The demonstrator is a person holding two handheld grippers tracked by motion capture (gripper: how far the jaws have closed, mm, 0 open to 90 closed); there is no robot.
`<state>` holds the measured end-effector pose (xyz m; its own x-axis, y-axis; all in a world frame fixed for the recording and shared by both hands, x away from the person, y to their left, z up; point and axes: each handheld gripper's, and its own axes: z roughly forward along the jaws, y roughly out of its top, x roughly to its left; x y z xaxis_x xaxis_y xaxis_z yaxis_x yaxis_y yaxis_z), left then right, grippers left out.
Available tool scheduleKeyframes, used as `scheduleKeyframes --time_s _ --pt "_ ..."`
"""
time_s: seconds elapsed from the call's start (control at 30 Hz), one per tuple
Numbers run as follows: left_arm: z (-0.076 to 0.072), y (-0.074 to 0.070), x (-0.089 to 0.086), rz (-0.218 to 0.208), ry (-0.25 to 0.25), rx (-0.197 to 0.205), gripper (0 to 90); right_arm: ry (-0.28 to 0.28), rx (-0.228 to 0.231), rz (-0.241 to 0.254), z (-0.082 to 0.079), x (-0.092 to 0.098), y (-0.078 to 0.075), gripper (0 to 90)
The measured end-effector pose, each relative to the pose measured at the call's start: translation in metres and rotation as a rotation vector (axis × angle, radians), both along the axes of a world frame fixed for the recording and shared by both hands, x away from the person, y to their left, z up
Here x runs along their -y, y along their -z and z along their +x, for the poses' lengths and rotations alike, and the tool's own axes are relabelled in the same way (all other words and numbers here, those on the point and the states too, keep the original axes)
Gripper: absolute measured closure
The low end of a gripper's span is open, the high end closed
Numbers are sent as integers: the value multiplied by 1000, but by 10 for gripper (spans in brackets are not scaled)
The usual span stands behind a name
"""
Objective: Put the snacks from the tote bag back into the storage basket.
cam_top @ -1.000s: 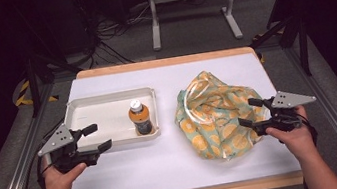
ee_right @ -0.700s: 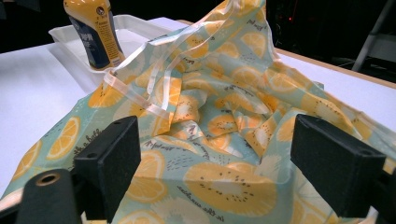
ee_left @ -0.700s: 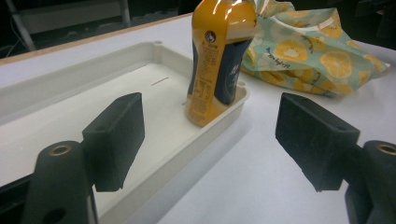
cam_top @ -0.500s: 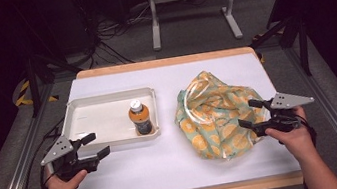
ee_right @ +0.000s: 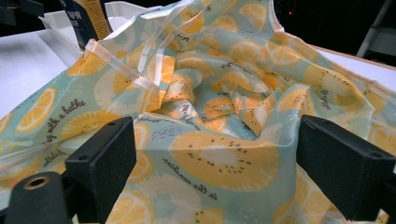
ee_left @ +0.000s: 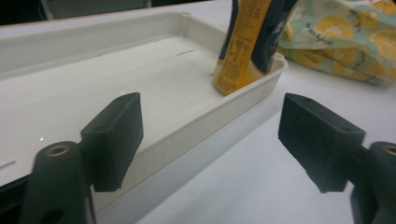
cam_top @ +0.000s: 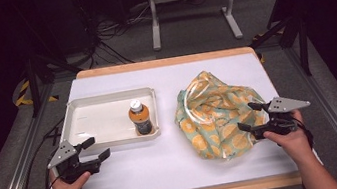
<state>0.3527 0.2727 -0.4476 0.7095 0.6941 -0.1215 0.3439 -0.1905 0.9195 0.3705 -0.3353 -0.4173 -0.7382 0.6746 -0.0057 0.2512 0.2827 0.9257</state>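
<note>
Resting on the table, the fruit-print bag [cam_top: 218, 120] lies btw the right gripper [cam_top: 250, 116] fingers, which have just been opening, pads not pressing it. Left gripper [cam_top: 96, 148] fingers released, tray [cam_top: 106, 99] rim just ahead w/ bottle [cam_top: 140, 119].

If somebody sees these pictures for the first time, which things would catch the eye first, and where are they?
Probably the crumpled bag printed with orange slices, lying on the right half of the white table, just in front of the open right gripper. Next, the bottle standing upright in the near right corner of the white tray on the left.
</note>
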Motion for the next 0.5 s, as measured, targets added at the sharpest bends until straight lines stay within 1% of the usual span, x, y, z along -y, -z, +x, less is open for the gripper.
scheduleKeyframes --time_s 0.17,0.2,0.23,0.27,0.3,0.33,0.43,0.5 --pt "1 2 3 2 9 11 196 2 9 -6 0 -2 7 121" --pt "1 2 4 21 11 9 197 2 2 -6 1 -2 9 121" --pt "2 5 5 28 23 -6 208 3 -1 -8 1 -2 10 121" --pt "2 5 5 28 23 -6 222 3 -1 -8 1 -2 10 121" --pt "3 6 5 28 27 -20 222 7 -8 -13 2 -2 13 116" --pt "6 7 6 37 22 -36 218 6 -11 -13 2 -2 13 116" --pt "7 7 4 16 20 -45 227 6 -15 -14 3 -3 15 115" --pt "6 7 4 13 17 -42 215 6 -21 -9 3 -3 16 112"
